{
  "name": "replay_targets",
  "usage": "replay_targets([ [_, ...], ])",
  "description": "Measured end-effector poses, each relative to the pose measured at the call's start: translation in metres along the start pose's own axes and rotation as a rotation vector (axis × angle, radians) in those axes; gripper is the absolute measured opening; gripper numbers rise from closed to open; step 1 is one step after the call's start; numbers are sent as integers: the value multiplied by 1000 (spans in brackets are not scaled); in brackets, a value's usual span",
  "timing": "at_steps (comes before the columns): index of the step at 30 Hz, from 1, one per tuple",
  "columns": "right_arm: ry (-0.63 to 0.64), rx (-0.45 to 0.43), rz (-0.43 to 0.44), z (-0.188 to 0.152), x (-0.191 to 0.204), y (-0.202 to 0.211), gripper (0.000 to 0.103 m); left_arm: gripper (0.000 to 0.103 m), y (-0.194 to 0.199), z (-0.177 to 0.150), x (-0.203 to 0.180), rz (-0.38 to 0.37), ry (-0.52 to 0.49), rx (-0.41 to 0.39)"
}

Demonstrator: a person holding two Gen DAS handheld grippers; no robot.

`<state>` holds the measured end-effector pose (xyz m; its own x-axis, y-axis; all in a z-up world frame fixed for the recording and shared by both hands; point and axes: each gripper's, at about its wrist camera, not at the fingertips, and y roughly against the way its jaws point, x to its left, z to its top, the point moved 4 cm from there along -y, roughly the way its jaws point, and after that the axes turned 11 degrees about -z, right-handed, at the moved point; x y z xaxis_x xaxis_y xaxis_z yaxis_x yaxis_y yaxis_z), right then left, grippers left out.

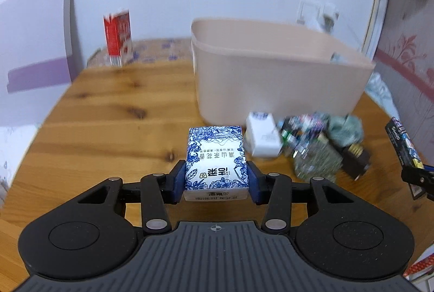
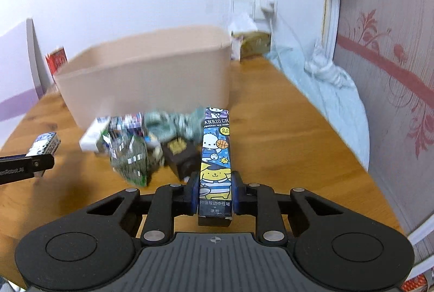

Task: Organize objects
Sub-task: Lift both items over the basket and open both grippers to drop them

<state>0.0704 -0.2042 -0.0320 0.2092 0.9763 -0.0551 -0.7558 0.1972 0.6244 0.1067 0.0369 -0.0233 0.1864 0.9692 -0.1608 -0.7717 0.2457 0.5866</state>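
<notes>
Above the wooden desk (image 1: 108,115), my left tongs (image 1: 217,180) clamp a blue-and-white floral paper packet (image 1: 215,156) and my right tongs (image 2: 214,191) pinch a tall cartoon-printed pen box (image 2: 216,156) low down, so either may snag the beige plastic bin (image 1: 271,69) rim and slip.

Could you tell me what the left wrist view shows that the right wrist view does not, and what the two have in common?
Only the left wrist view shows the top of the blue-and-white floral box clamped in the left gripper, with its printed label readable.

Only the right wrist view shows the front of the cartoon pen box held in the right gripper, plus the crumpled pale blue cloth along the table's right edge.

Both show the beige bin, the wooden table, the pile of small items before the bin, and the red carton behind.
</notes>
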Motion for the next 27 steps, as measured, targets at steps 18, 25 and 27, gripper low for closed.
replay_targets([
  [18, -31, -205, 23, 90, -13, 6, 22, 47, 11, 94, -27, -17, -44, -178],
  [25, -24, -245, 75, 144, 6, -12, 22, 47, -31, 133, -30, -32, -48, -139],
  [27, -15, -243, 69, 155, 11, -23, 22, 47, -47, 140, -30, -22, -53, -122],
])
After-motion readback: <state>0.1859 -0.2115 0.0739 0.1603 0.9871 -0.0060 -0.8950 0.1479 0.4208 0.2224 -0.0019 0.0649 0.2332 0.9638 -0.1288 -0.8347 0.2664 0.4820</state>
